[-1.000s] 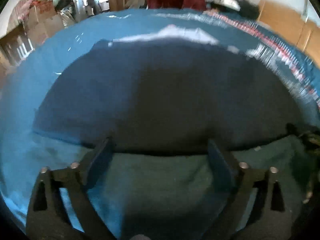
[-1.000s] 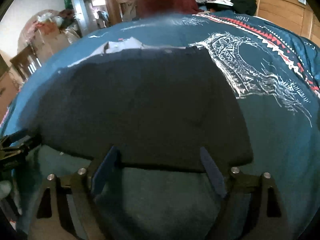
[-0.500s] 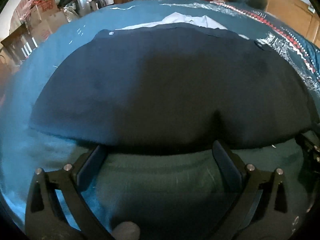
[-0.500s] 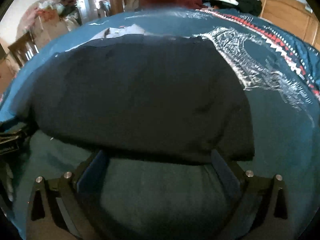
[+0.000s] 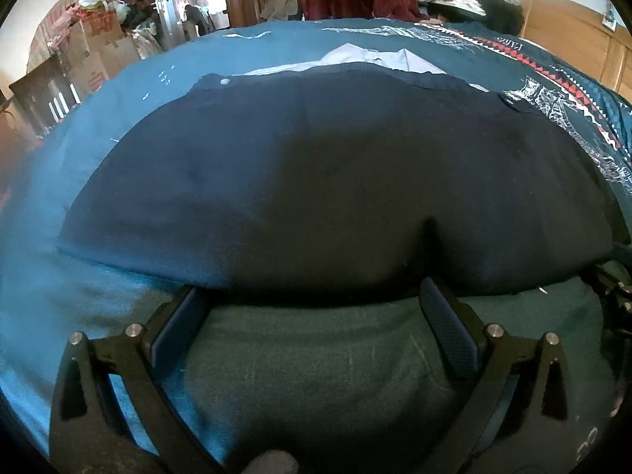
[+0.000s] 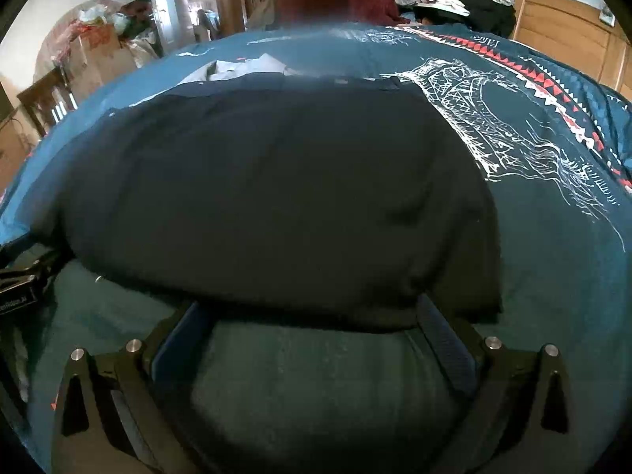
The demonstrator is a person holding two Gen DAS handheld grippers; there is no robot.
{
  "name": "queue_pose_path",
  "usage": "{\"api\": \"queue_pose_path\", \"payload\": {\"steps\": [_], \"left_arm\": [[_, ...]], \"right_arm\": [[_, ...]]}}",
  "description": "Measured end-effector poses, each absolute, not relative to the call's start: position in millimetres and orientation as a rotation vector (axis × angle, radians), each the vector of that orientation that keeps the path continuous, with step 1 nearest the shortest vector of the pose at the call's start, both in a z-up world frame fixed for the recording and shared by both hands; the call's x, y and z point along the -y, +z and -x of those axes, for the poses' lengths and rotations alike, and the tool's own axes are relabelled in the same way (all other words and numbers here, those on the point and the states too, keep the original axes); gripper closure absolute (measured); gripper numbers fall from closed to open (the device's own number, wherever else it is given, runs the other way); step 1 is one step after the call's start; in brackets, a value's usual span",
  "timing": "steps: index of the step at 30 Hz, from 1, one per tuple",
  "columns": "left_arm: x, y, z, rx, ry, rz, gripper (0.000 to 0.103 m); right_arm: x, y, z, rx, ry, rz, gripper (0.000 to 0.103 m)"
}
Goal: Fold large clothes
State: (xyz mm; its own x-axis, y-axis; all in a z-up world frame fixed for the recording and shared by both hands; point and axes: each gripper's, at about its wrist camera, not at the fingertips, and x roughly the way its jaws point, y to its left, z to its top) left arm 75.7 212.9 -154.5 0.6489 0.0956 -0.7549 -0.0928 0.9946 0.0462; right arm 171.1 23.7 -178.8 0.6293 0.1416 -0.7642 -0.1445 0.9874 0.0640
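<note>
Dark navy garment (image 5: 316,181) lies spread flat on the bed (image 5: 118,91), over a teal patterned bedspread (image 6: 553,237). Near hem runs across both wrist views, right at the tool tips. A pale shirt (image 5: 355,57) peeks out beyond the garment's far edge, touching or partly under it, can't tell which.

Left tool (image 5: 312,308): jaws wide apart, holding nothing, tips at the near hem. Right tool (image 6: 312,312): same, spread wide, empty, tips at the hem near the garment's right corner (image 6: 489,300). Whether the tips touch the cloth or just hover, can't tell.

Handling guess: soft, limp woven fabric, light, not fragile, will sag and drape once lifted, may drag on the bedspread. Best hold looks like the near hem, one tool toward each corner, pinching the full thickness of the edge so the layers don't split.

Containers: cardboard boxes (image 5: 98,51) in the far background, stuffed with bags and clutter, contents unclear. None near the garment.
</note>
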Motion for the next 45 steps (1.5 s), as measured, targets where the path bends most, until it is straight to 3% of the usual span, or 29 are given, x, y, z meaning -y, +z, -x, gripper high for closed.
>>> {"api": "queue_pose_path", "payload": {"steps": [45], "left_arm": [[-212.0,-153.8,-75.7,-0.852,0.114,-0.012,0.0]], "right_arm": [[-23.5,-179.9,-172.0,-0.877,0.163,0.004,0.0]]}}
